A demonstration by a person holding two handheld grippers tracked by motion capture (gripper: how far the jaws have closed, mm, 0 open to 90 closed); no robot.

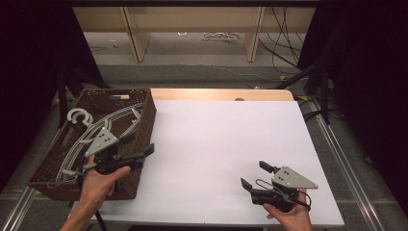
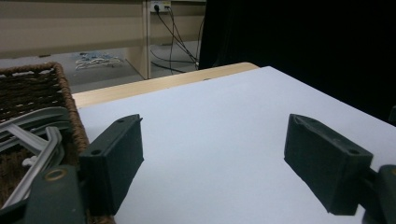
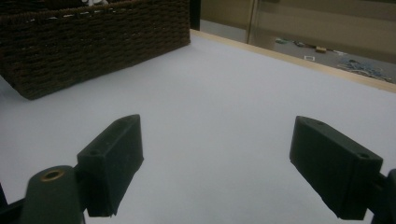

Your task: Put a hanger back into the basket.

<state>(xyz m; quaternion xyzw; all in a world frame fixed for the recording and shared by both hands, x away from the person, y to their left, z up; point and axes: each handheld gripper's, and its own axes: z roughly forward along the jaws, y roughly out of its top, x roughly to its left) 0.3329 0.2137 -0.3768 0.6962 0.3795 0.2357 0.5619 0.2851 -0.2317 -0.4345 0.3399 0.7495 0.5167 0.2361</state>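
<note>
Over the dark woven wicker basket of grey plastic hangers, the left tongs gape released; the right tongs hover released above the white bench.

The grey plastic hangers in the brown woven wicker basket are partly hidden under the left gripper. In the left gripper view, the picture's left edge cuts off basket and hangers.

Dim, even overhead light falls on the matte white rectangular table top, its brightest surface, without glare. Black surroundings swallow the edges. Both gripper views are soft and grainy, with near jaws blurred and faint shadows beneath.
</note>
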